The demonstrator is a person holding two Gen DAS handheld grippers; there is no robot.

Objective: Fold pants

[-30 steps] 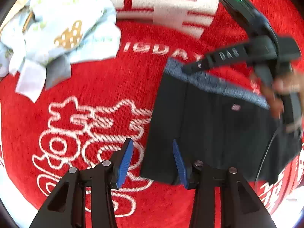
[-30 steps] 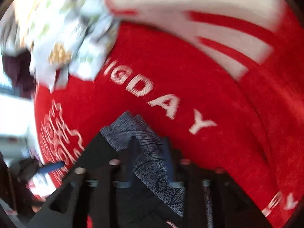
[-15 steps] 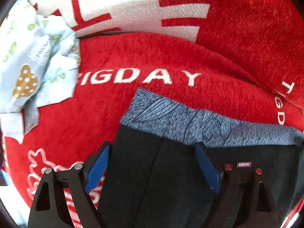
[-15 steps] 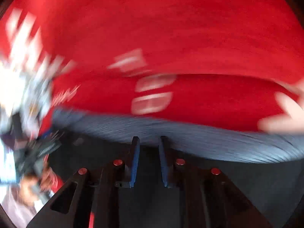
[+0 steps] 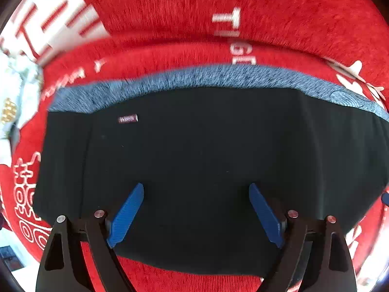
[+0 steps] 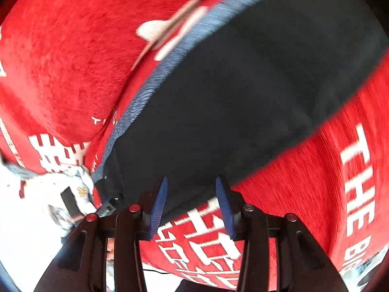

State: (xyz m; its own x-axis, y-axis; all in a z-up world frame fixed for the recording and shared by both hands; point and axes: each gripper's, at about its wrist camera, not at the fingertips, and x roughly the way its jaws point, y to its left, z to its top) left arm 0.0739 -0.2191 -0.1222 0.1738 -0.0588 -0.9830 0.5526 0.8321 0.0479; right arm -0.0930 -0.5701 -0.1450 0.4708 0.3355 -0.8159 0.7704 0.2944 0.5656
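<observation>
Black pants (image 5: 194,158) with a blue-grey waistband (image 5: 218,77) lie folded flat on a red blanket with white lettering. My left gripper (image 5: 196,187) hangs over the near half of the pants, its blue fingers wide open and empty. In the right wrist view the same pants (image 6: 243,97) stretch away to the upper right. My right gripper (image 6: 190,181) is open over the pants' near edge, with nothing between the fingers.
A pile of pale printed clothes (image 5: 12,97) lies at the left of the blanket; it also shows in the right wrist view (image 6: 48,194). The red blanket (image 5: 291,12) rises behind the pants. A white floor shows past its near edge (image 6: 29,243).
Both grippers swung around over the pants. The left one moved right and opened wider. The right one, near shut half a second ago, has opened and now looks along the pants.
</observation>
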